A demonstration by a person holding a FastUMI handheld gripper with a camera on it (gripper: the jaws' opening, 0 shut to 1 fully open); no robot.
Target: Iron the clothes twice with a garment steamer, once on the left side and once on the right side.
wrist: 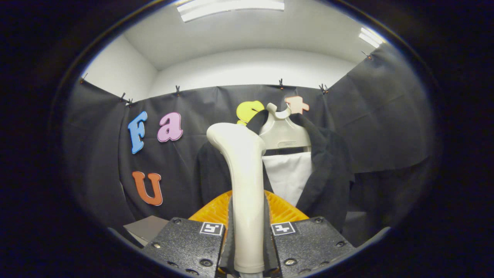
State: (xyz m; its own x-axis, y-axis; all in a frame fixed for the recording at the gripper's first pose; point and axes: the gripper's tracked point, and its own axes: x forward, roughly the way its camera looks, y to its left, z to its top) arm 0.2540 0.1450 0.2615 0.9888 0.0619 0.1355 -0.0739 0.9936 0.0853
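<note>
Gripper view: fingers [231, 231] clamp steamer [243, 173], hiding jacket [328, 173].

Gripper [249, 247]: two textured dark blocks studded with round screws, each carrying a small square black-and-white marker tag near the inner edge, left and right alike.

Setting: a recording booth set up indoors, not a lived-in home. Evidence: black cloth [386, 116] hung as the walls, pinned along its top edge by small clips [177, 89] (several visible, spaced along the hem). Above the cloth, plain white walls [251, 69] and a white ceiling with strip lights [231, 5]. A dark jacket [328, 173] hangs on a pale hanger [283, 133] against the cloth, staged as a test piece. An orange ribbed object [281, 208] sits low in front of it.
</note>
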